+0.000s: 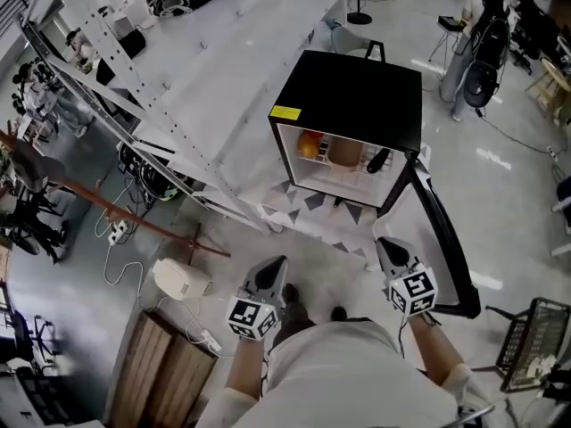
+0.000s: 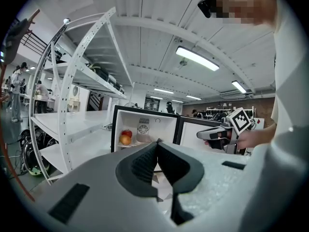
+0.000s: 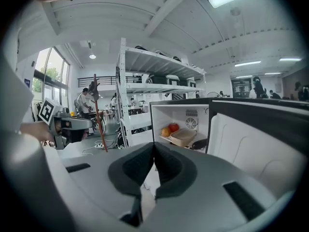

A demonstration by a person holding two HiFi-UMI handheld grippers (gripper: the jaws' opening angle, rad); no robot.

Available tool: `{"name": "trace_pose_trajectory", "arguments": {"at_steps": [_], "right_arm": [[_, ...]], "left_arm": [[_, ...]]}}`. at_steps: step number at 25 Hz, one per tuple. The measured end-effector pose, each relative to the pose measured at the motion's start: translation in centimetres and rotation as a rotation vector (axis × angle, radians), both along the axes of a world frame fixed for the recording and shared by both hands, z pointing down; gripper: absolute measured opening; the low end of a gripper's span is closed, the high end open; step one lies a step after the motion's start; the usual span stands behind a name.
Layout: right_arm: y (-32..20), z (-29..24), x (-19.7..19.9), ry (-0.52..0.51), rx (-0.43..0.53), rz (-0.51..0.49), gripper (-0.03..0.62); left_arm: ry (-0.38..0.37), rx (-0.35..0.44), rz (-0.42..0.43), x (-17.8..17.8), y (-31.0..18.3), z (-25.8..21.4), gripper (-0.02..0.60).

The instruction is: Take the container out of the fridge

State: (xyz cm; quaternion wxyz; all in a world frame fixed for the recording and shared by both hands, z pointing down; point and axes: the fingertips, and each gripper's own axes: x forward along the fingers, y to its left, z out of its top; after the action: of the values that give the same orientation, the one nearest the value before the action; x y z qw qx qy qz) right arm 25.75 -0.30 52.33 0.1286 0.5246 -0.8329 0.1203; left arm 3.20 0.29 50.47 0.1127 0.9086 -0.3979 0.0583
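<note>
In the head view, the boxy black mini fridge [image 1: 357,105] stands on the glossy grey floor [image 1: 500,181] with its door [image 1: 443,239] swung wide toward 5 o'clock. On its white upper shelf, the shallow tan container [image 1: 346,152], rectangular with rounded corners, sits at 3 o'clock of two round fruits [image 1: 308,144], one orange and one red. At 6 o'clock of the fridge and well apart from it, the left gripper [image 1: 276,264] and right gripper [image 1: 386,244] each have their ribbed dark-rubber jaws pressed together on nothing.

Tall white shelving [image 1: 205,78] stands on a glossy grey floor [image 1: 508,194] under long ceiling lights [image 2: 202,59].
</note>
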Motion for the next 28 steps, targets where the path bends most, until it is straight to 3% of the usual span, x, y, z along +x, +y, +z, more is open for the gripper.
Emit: {"name": "trace_pose_trajectory", "arguments": {"at_steps": [19, 28], "right_arm": [[-8.8, -0.3, -5.2, 0.064, -0.014, 0.2, 0.005], [-12.0, -0.3, -7.2, 0.173, -0.011, 0.26, 0.02]], "left_arm": [[0.016, 0.007, 0.248, -4.7, -12.9, 0.9, 0.005], [0.031, -0.007, 0.362, -6.4, -16.1, 1.9, 0.005]]}}
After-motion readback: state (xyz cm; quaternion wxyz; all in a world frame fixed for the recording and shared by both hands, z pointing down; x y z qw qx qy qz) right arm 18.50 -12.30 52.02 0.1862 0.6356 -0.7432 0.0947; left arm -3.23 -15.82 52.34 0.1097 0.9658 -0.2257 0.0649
